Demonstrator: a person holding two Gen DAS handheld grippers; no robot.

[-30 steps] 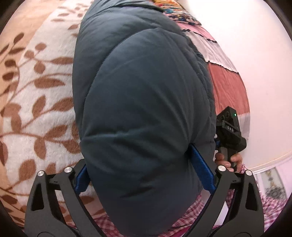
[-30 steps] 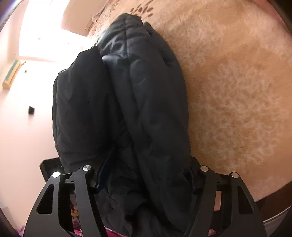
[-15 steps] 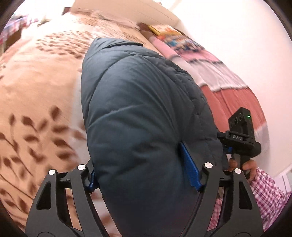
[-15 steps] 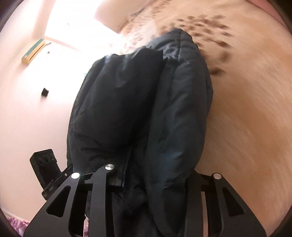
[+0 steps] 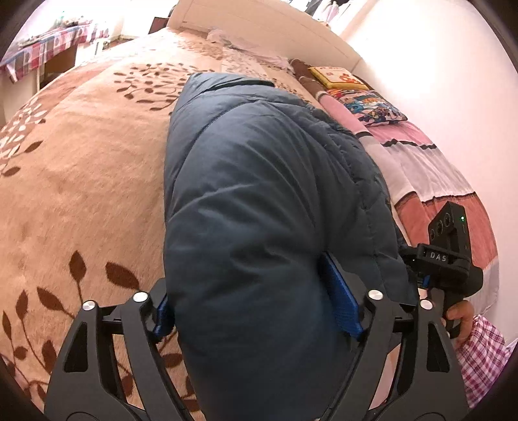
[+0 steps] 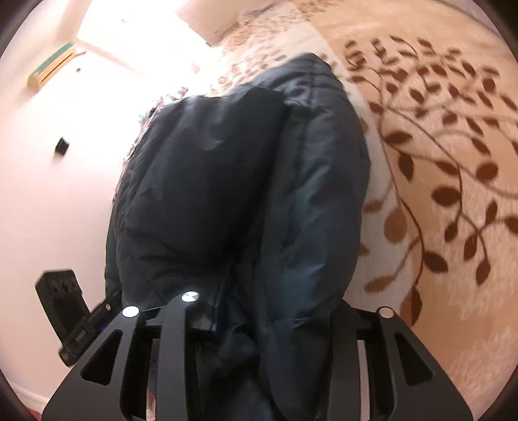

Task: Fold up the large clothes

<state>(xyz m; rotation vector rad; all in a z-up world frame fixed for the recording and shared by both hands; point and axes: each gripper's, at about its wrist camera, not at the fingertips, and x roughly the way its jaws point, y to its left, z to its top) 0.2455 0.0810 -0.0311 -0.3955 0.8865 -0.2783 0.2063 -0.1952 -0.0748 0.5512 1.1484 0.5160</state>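
Observation:
A bulky dark blue padded jacket (image 5: pixel 259 194) is bundled lengthwise over the bed. My left gripper (image 5: pixel 249 291) has it between its blue pads (image 5: pixel 340 298), which dent the padding on both sides while the jaws are opening slightly. In the right wrist view the same jacket (image 6: pixel 242 178) hangs as two thick folds. My right gripper (image 6: pixel 278 307) clamps its near end, jaws also opening a little with cloth still pressed between them. The right gripper's body (image 5: pixel 450 256) shows at the jacket's right side, held by a hand (image 5: pixel 459 317). The left gripper's body (image 6: pixel 64 304) shows at the lower left.
A tan fleece blanket with brown leaves (image 5: pixel 81 178) covers the bed. A pink striped quilt (image 5: pixel 421 168) and printed cushions (image 5: pixel 372 103) lie along the right, by the wall. A white headboard (image 5: pixel 259 29) stands behind. A table with checked cloth (image 5: pixel 48 42) is far left.
Both grippers have carried the jacket across the bed and tipped upward, so the headboard and cushions have come into view. The right gripper rolled and narrowed on the cloth.

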